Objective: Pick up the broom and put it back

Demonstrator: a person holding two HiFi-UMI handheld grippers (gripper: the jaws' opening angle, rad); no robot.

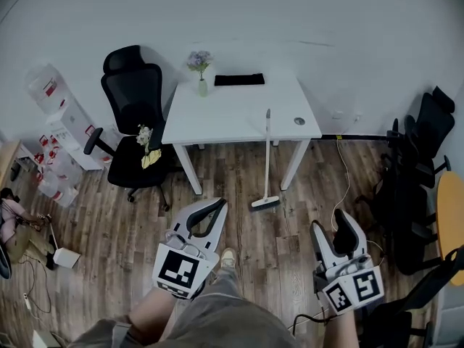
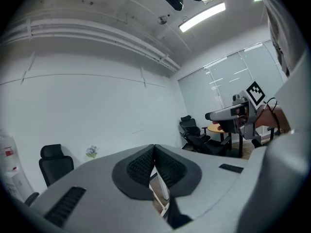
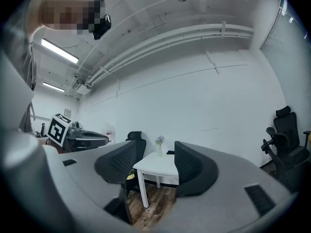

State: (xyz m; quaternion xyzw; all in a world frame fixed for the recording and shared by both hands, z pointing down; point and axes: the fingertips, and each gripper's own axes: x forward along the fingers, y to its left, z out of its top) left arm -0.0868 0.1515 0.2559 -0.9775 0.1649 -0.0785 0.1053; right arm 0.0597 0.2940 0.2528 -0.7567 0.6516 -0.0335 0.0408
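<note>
Broom (image 1: 267, 158) is leaned against the table (image 1: 239, 114) at twelve o'clock. Left gripper (image 1: 218, 206) is closed on nothing; right gripper (image 1: 330, 225) is held apart, empty.

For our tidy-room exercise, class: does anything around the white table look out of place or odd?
The broom leans tilted against the white table, at its front edge, head on the floor, not stored. On the black chair lie flowers and something yellow. Nothing looks spilled or broken.

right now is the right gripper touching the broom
Apart. The head view shows bare floor between the right gripper and the broom; the right gripper view shows its jaws open with nothing between them.
</note>
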